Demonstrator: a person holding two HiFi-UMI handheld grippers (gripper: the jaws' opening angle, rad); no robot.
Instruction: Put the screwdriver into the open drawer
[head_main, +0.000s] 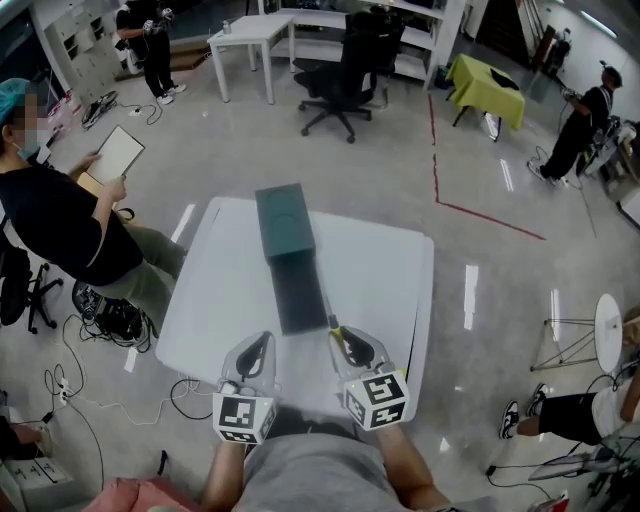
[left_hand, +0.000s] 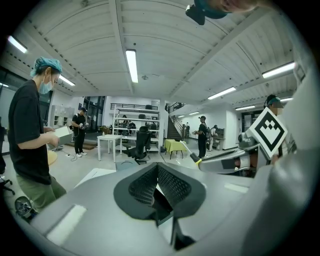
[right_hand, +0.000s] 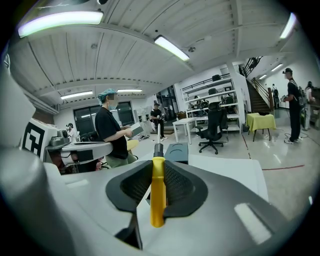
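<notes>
- The screwdriver with yellow handle, black collar and thin metal shaft (right_hand: 158, 192) is in my right gripper (right_hand: 158, 166), above the near part of the white worktop (head_main: 390, 270).
- The right fingers (right_hand: 180, 186) are clenched on the yellow handle from both sides. The shaft sticks out forward past the fingertips.
- In the head view the shaft points toward the near right corner of the open dark drawer (head_main: 301, 298). I cannot tell if the tip is already over it.
- The drawer is pulled out toward me from a dark green box-shaped cabinet (head_main: 283, 222) that stands in the middle of the worktop.
- My left gripper (left_hand: 157, 167) is just beside the right one, at the near edge of the worktop. Its fingers (left_hand: 142, 189) are clenched tip to tip with nothing between them.
- A person in a black shirt and teal cap (head_main: 55, 215) stands at the left of the worktop.
</notes>
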